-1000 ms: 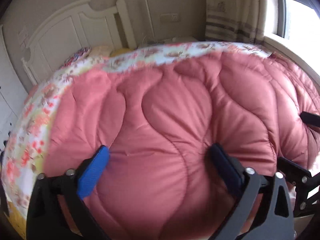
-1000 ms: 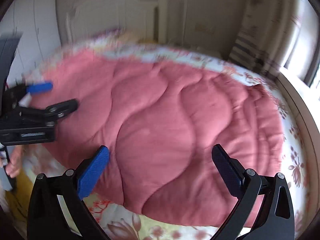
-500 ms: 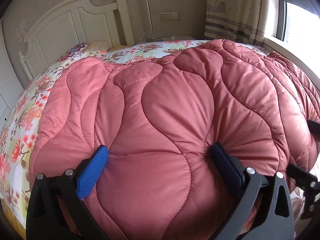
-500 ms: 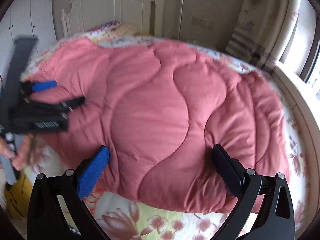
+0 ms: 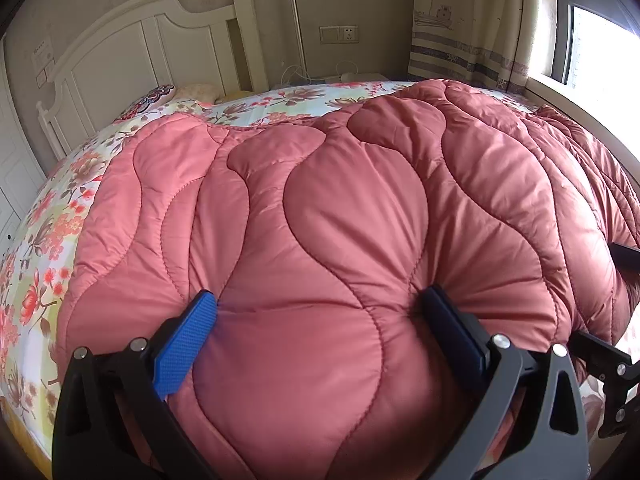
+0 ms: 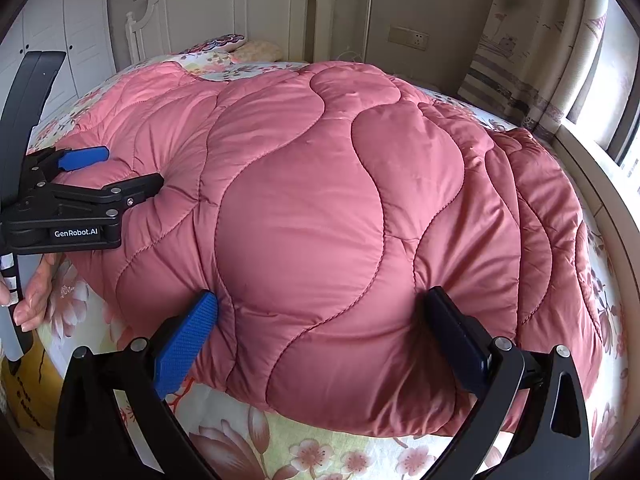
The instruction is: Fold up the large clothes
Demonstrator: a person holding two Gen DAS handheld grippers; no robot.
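The puffy pink quilted comforter [image 6: 340,208] filled mid-frame, wavy-stitched, on the floral-sheeted bed [image 6: 320,452]. Left tongs [image 5: 320,328] and right tongs [image 6: 320,328] were both spread wide, pressing its edge.

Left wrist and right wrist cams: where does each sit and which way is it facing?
Left wrist: on the left gripper, facing the headboard over the quilt; own fingers, right gripper's edge at right.
Right wrist: on the right gripper, same heading; own fingers, left gripper and a hand at left.
Shared: quilt, headboard, floral sheet, curtain.
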